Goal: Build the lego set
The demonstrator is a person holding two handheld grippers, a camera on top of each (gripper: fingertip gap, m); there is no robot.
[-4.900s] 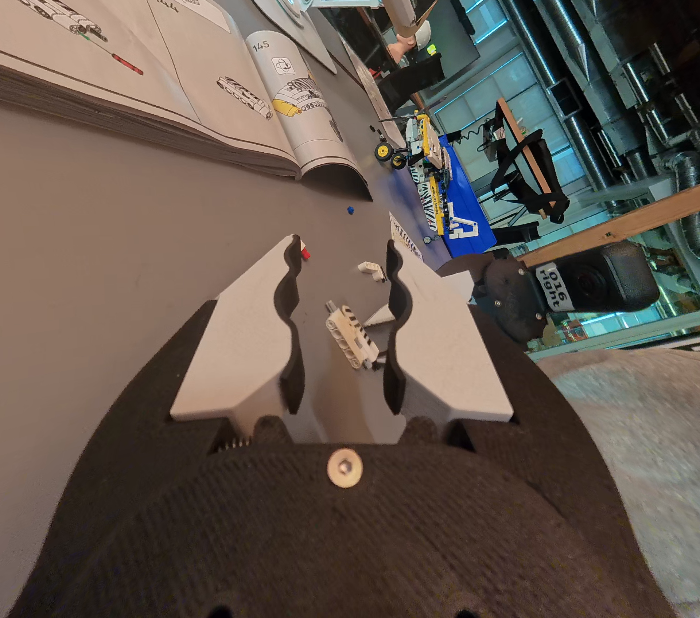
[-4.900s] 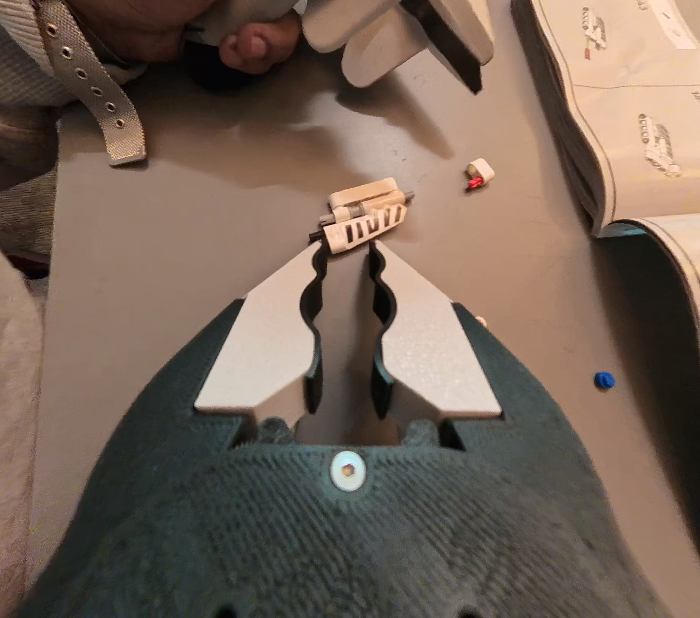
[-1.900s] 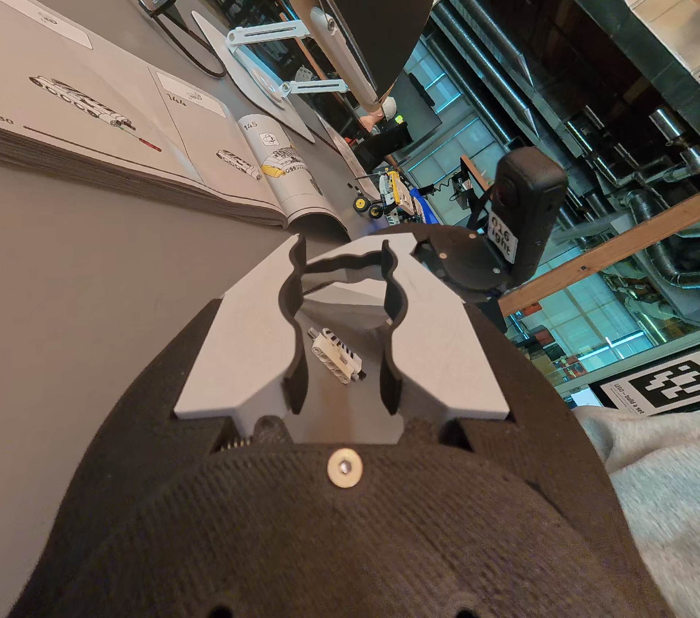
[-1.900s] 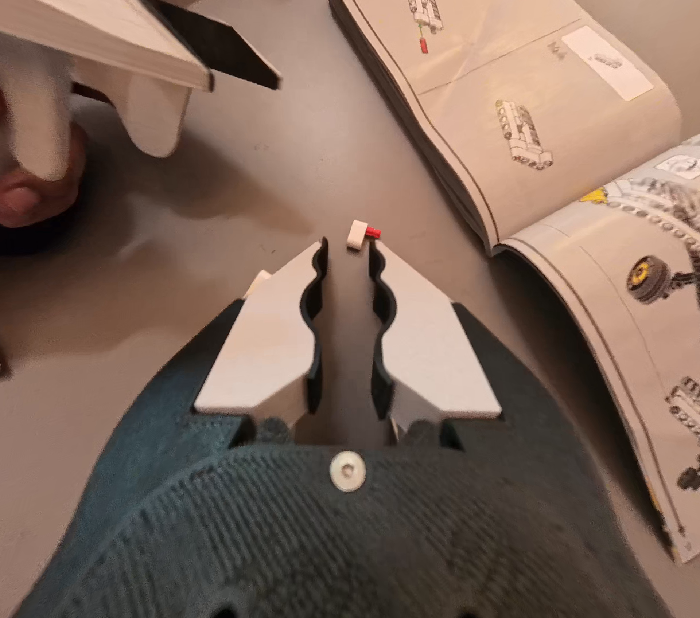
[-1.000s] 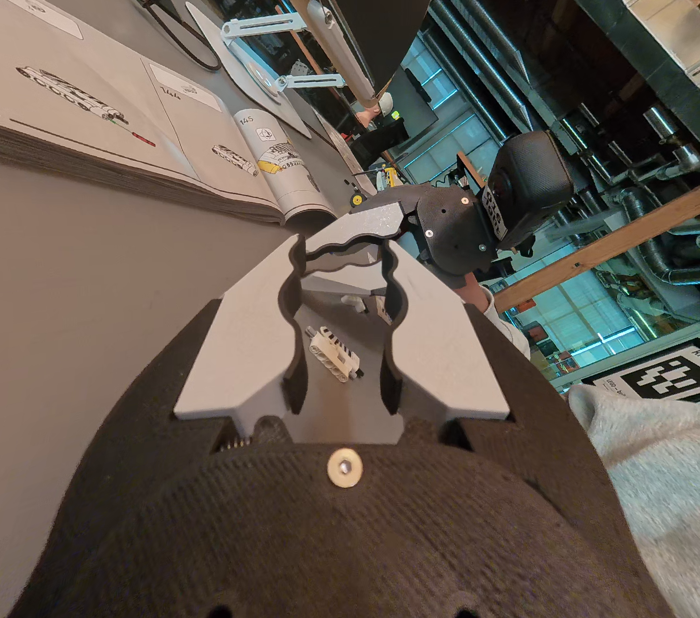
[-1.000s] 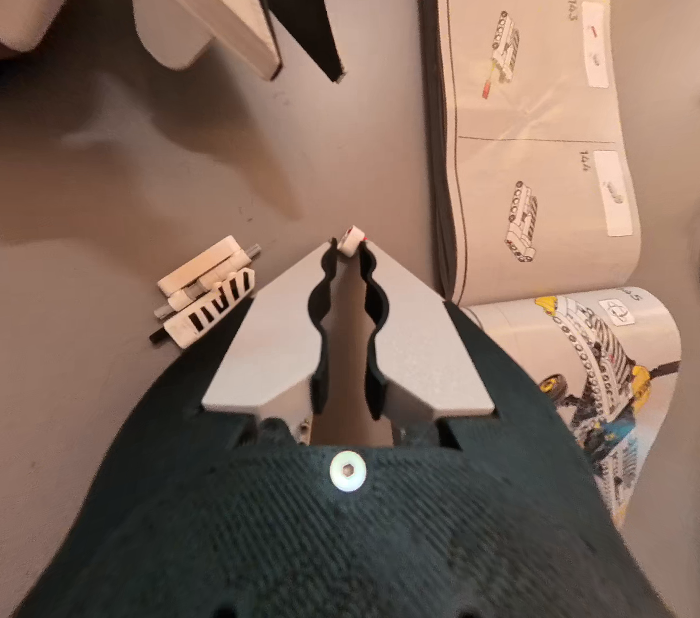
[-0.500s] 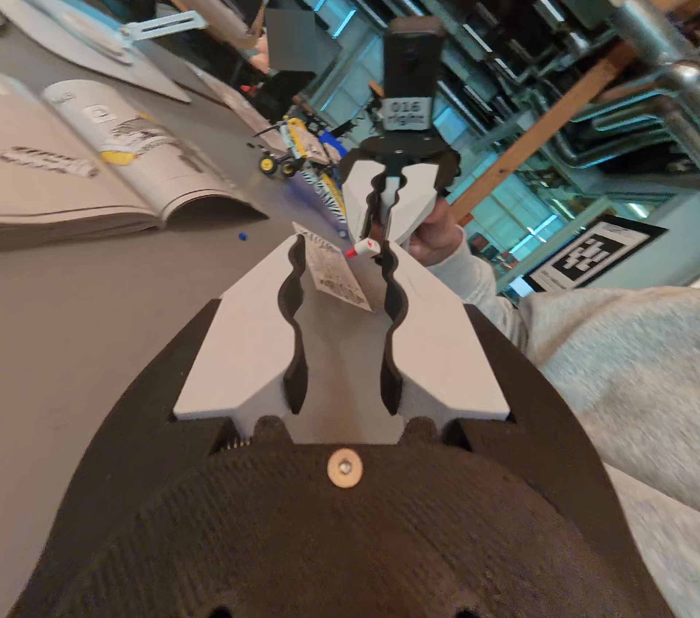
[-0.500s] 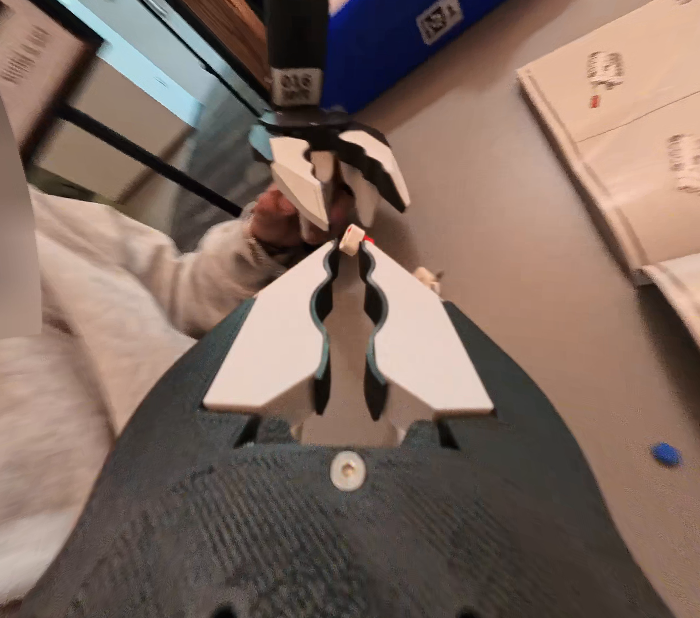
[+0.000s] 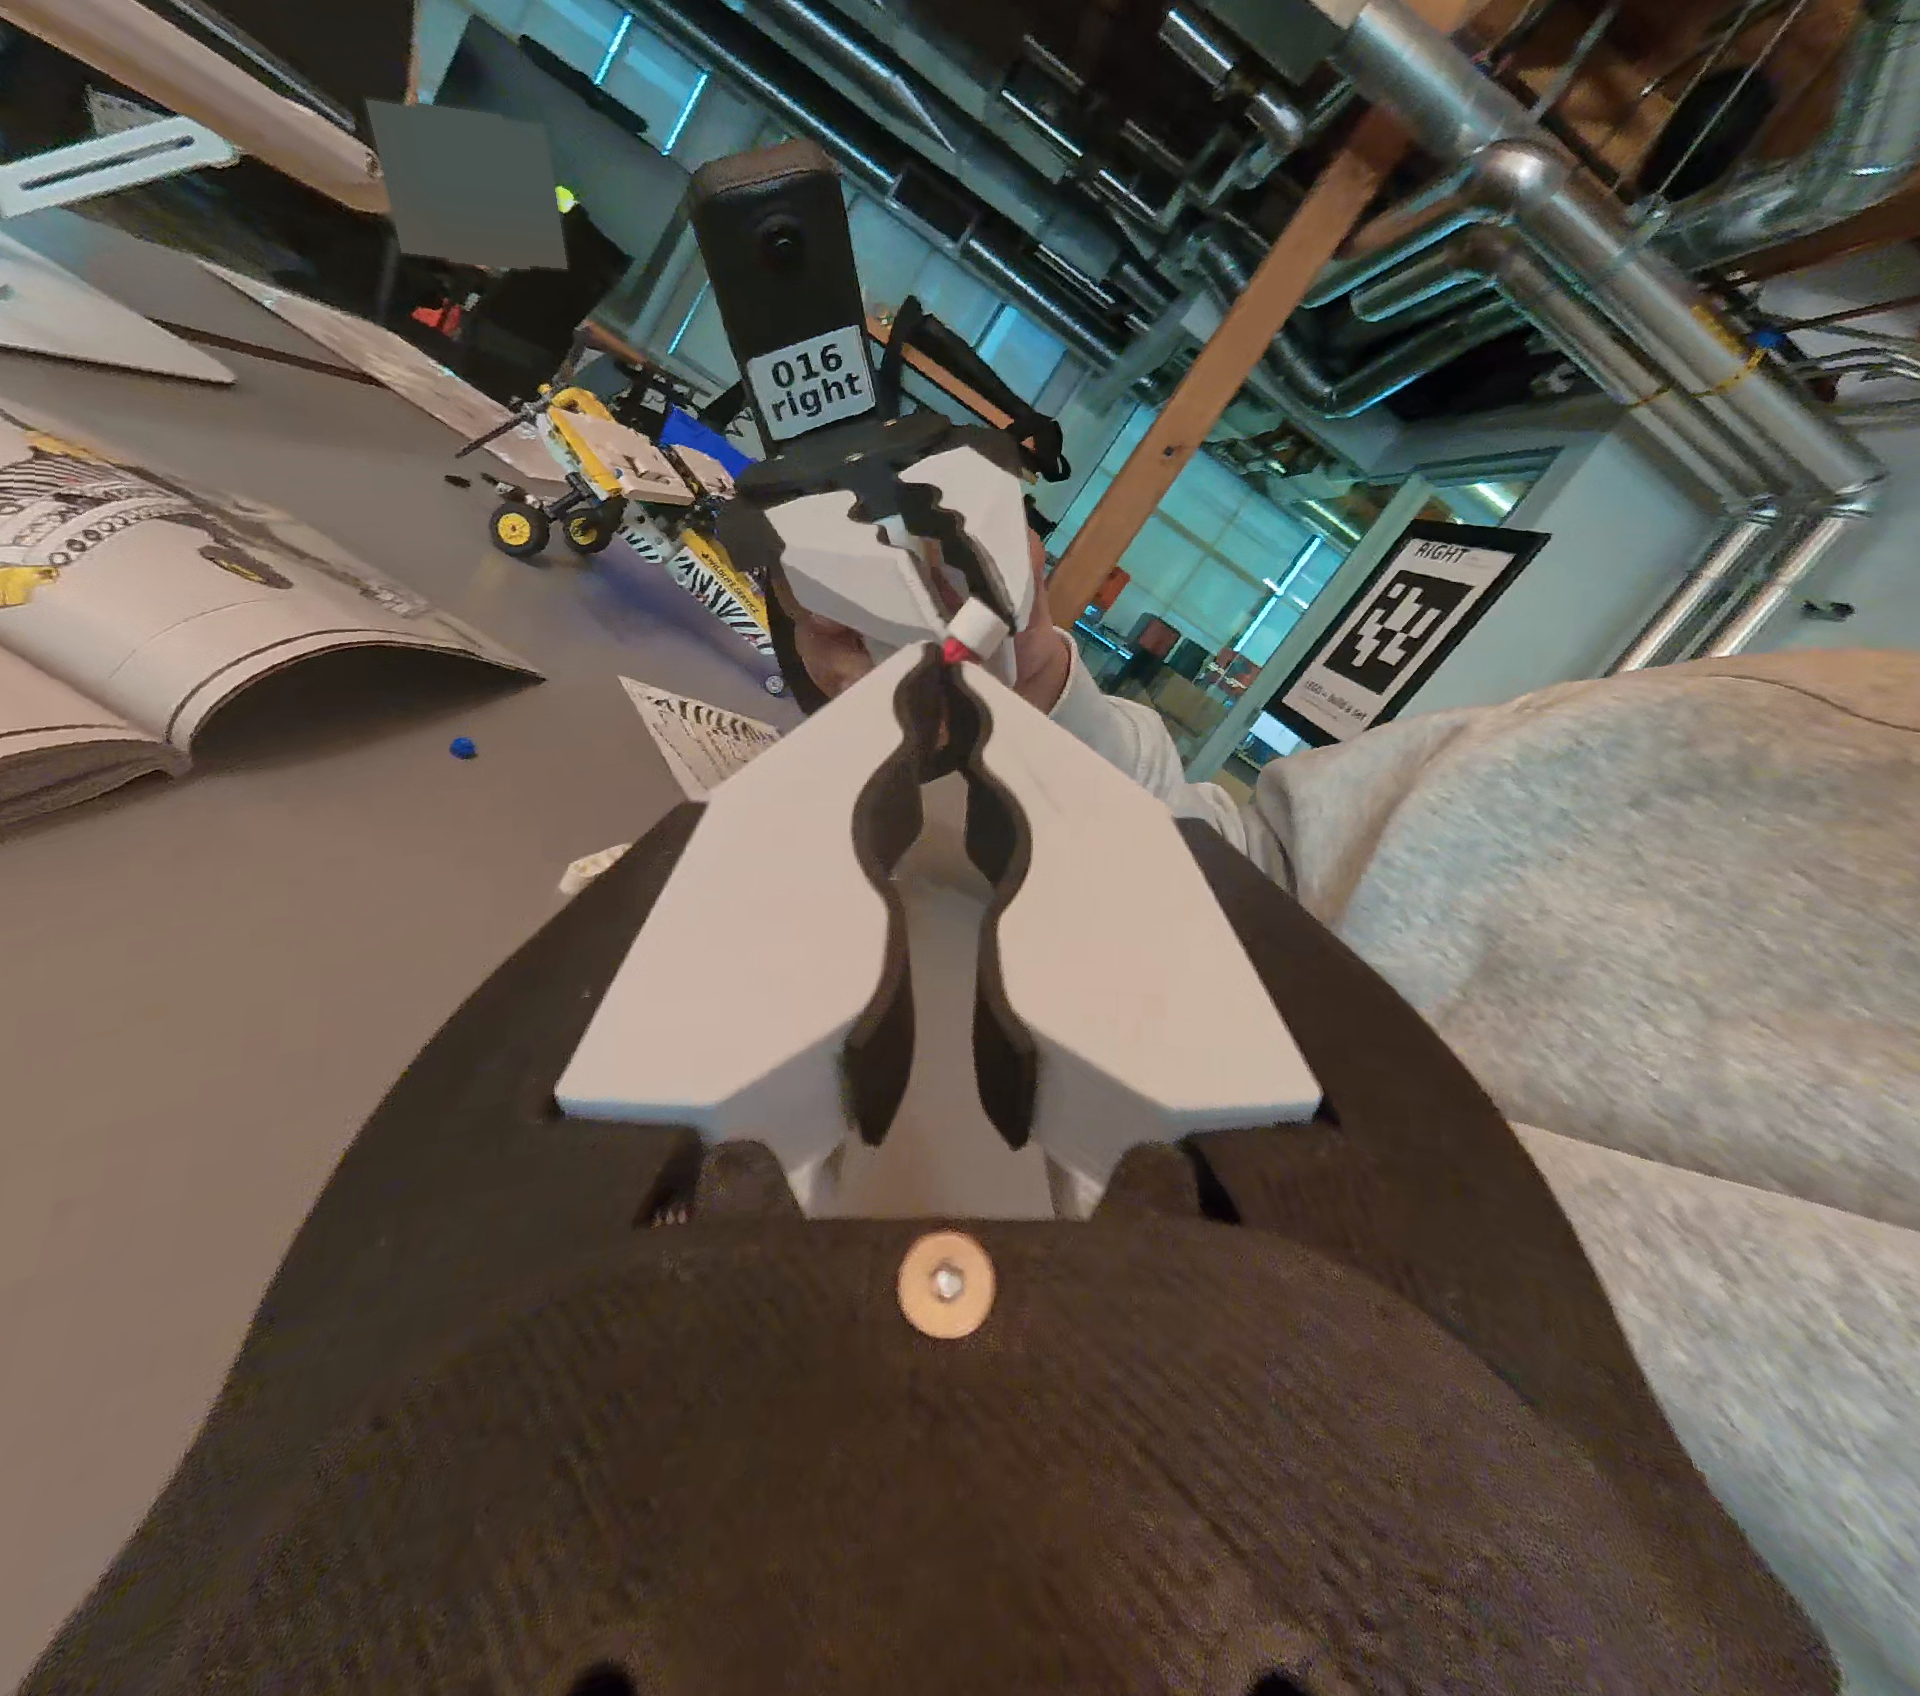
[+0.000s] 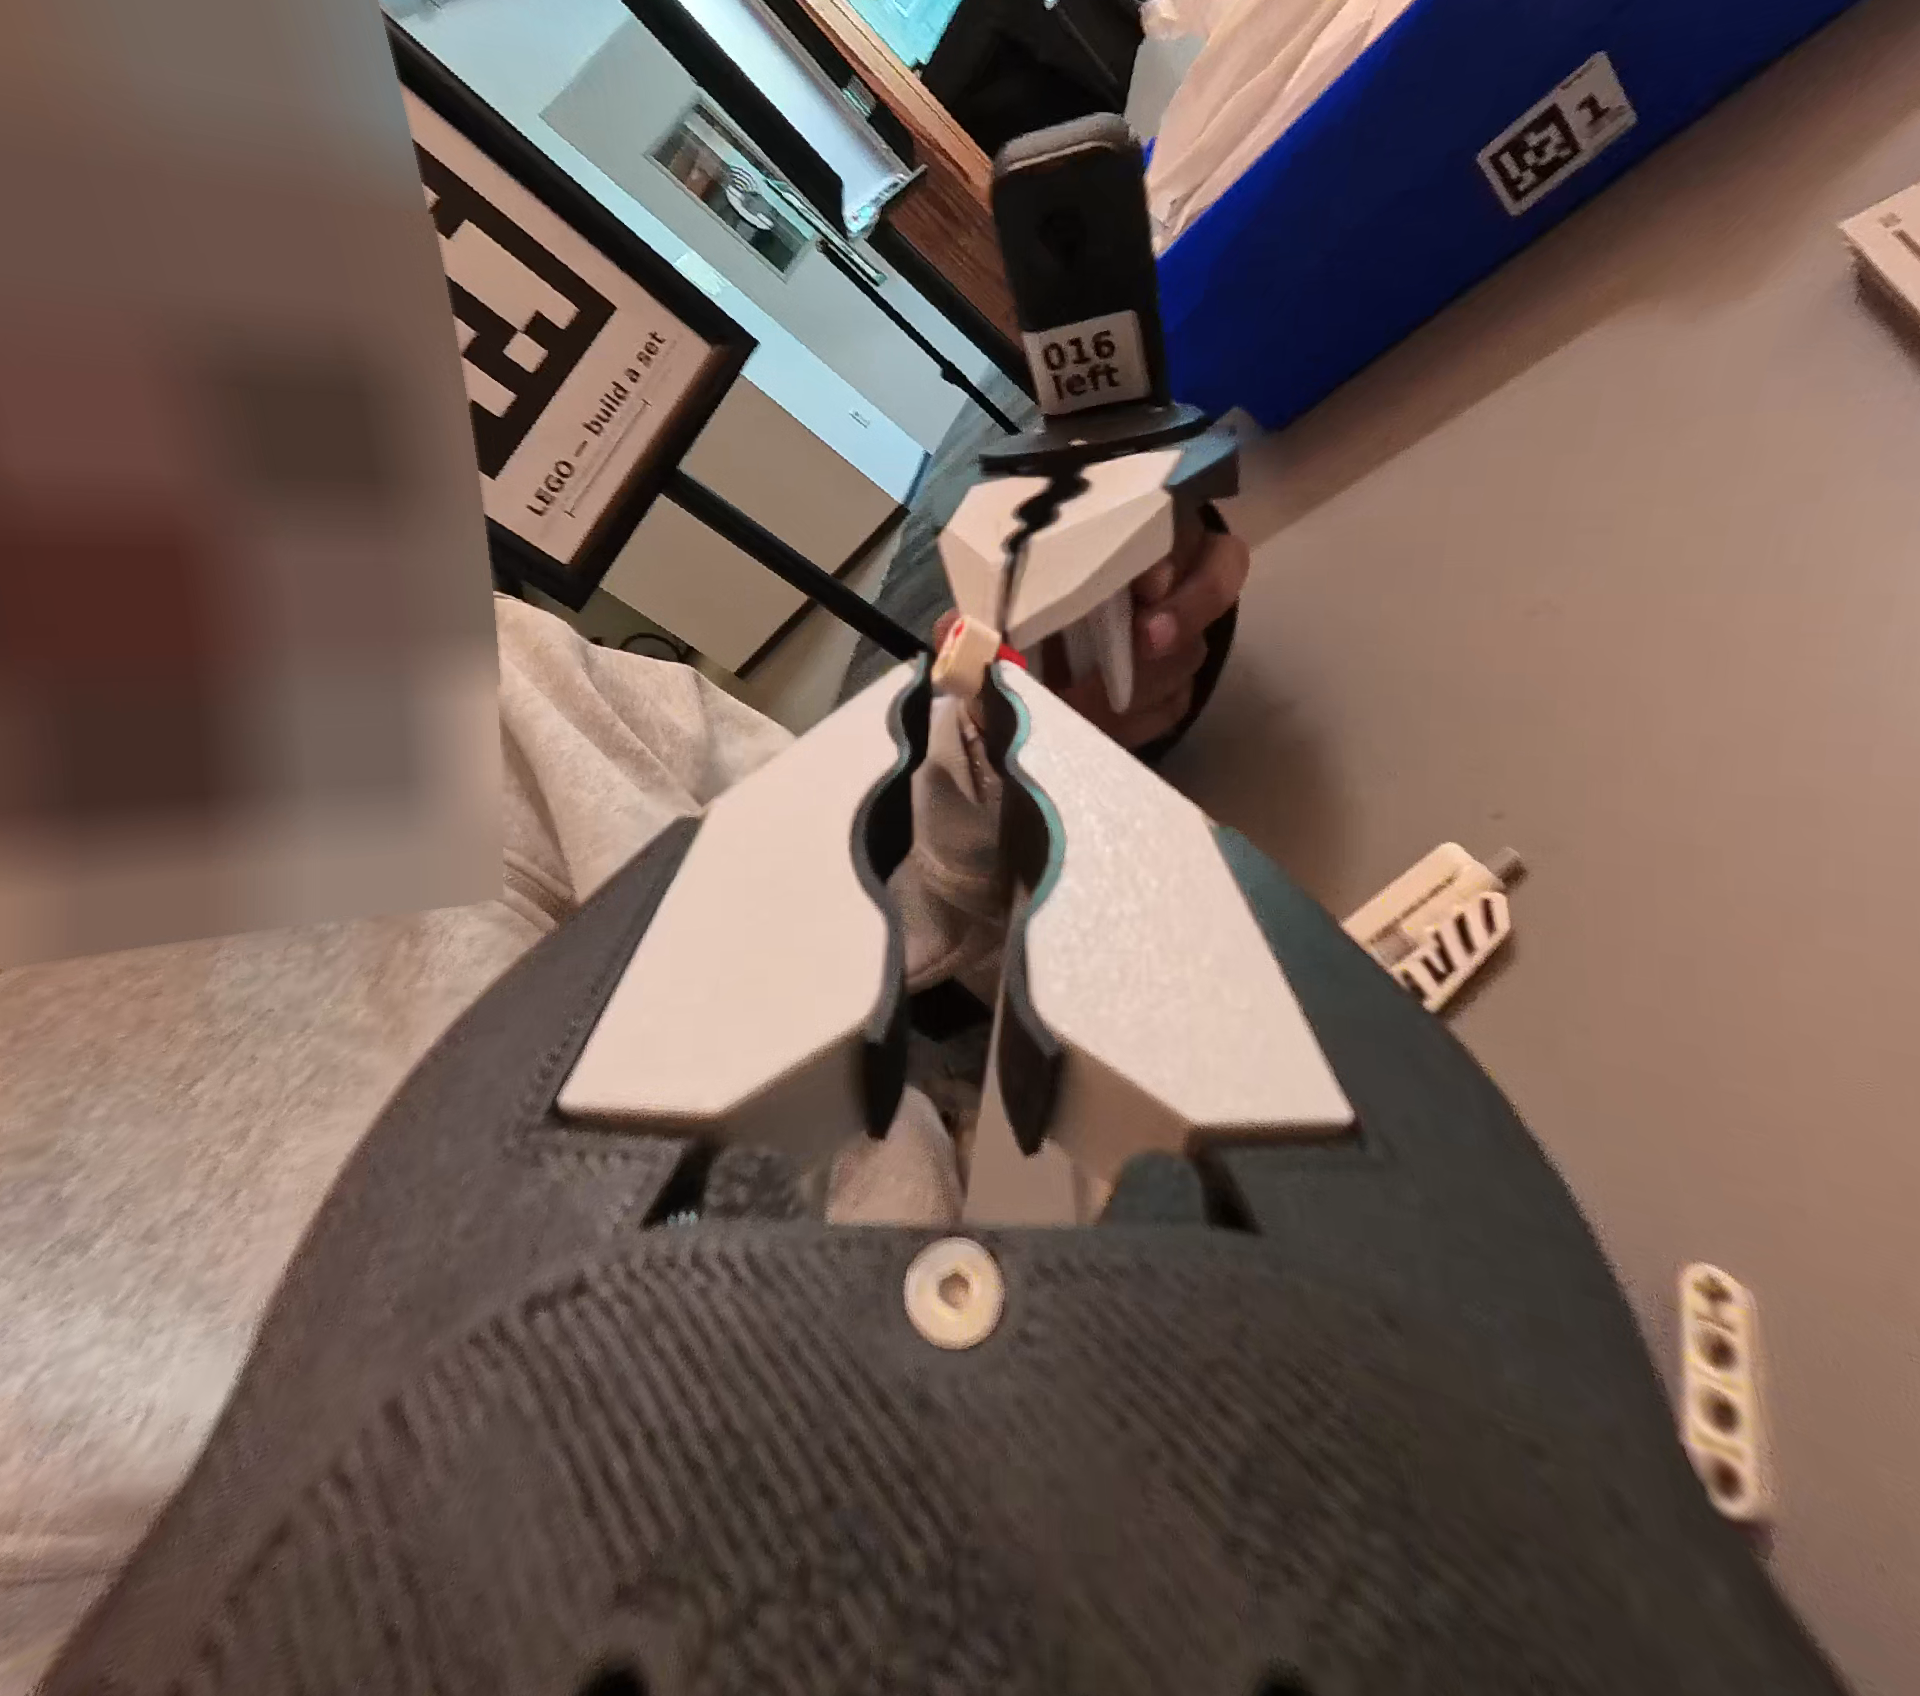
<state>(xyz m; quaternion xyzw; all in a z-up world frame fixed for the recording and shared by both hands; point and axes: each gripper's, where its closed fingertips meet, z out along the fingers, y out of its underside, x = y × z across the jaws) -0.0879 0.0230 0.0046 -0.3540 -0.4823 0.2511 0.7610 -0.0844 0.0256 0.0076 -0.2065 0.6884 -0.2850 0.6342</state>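
Two grippers are meeting tip to tip above the surface (image 10: pixel 1558 607). Right gripper (image 10: pixel 961 672) is pinching a small white piece (image 10: pixel 964 654) with a red pin (image 10: pixel 1010 659). Left gripper (image 9: pixel 940 667) is nearly closed, apparently nipping the pin, whose long axis is pointing toward the left jaws.

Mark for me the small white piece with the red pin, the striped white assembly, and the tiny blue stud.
small white piece with red pin (image 10: pixel 961 654): right wrist view, white body
striped white assembly (image 10: pixel 1439 929): right wrist view, middle
tiny blue stud (image 9: pixel 462 748): left wrist view, centre
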